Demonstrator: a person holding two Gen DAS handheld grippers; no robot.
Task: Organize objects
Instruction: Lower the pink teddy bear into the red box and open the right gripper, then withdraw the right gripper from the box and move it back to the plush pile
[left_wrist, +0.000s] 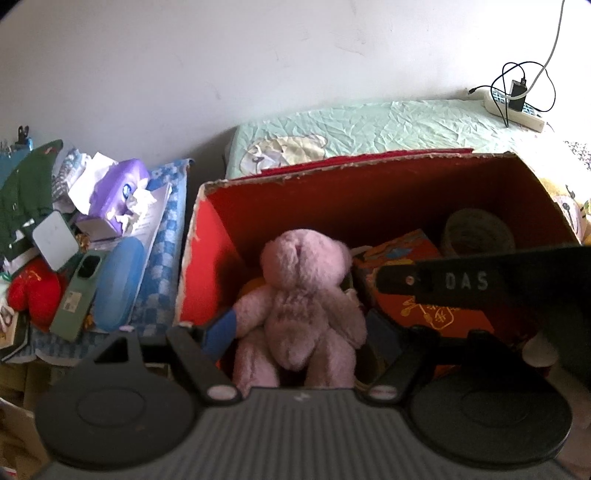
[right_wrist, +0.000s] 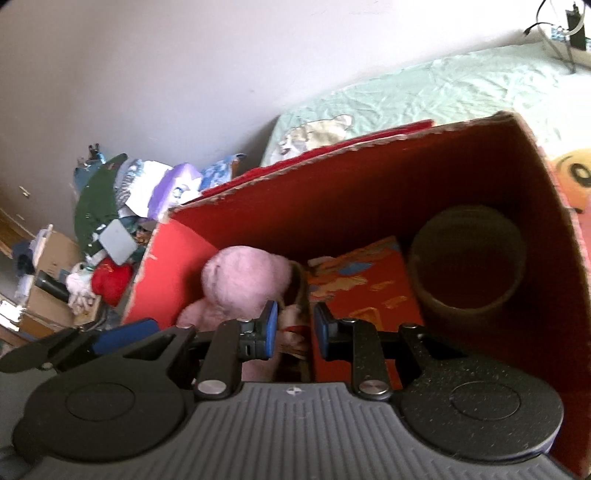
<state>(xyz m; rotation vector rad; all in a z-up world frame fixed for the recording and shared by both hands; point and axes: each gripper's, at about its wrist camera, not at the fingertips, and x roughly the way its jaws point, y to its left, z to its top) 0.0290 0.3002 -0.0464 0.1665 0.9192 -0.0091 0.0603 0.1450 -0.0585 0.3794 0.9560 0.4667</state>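
Observation:
A pink teddy bear (left_wrist: 299, 295) sits upright inside an open red cardboard box (left_wrist: 199, 229), facing away from me. My left gripper (left_wrist: 303, 328) is open around its lower body, its blue pad (left_wrist: 221, 330) beside the bear's arm. In the right wrist view the bear (right_wrist: 243, 280) leans against the box's (right_wrist: 159, 273) left wall. My right gripper (right_wrist: 295, 326) stands narrowly open beside the bear, with a pale pink bit with a red band in the gap. One black finger (left_wrist: 443, 282) of it reaches in from the right.
The box also holds a red printed carton (left_wrist: 424, 306) and a round woven basket (right_wrist: 469, 266). A cluttered pile lies left: purple toy box (left_wrist: 114, 192), red plush (left_wrist: 33, 291), green phone (left_wrist: 79, 291), blue case (left_wrist: 118, 280). A green bedsheet (left_wrist: 369, 129) with a power strip (left_wrist: 517, 107) lies behind.

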